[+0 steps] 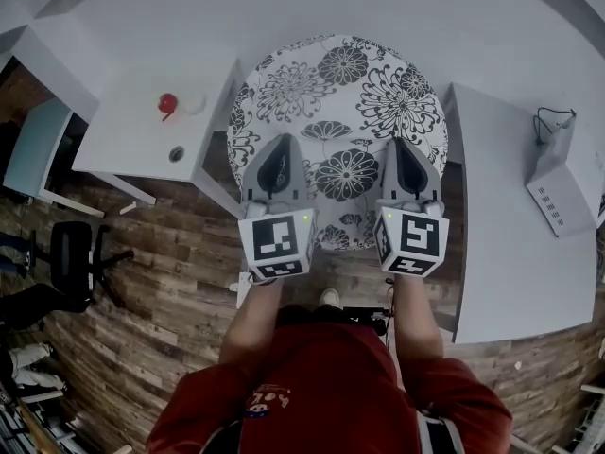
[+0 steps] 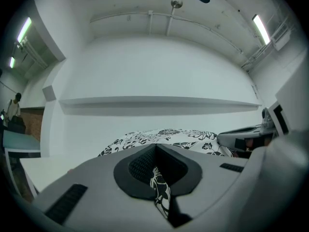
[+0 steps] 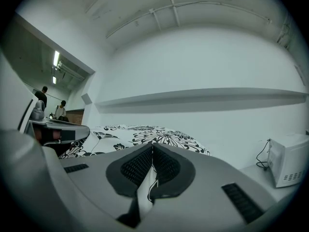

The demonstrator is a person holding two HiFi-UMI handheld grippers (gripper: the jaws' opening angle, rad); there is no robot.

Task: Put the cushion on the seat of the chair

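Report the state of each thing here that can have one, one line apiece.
cushion, gripped at its near edge by both claws, spread out flat.
left claw, shut on the cushion's edge.
right claw, shut on the cushion's edge.
office chair, upright on the floor.

You get even, cool indoor light. Strip light (image 2: 259, 29) glares up-right of left tongs (image 2: 155, 148); second strip (image 3: 56, 58) far left of right tongs (image 3: 152, 146). Fisheye bend, black corners. Soft shadow under wall shelf (image 2: 159, 102).
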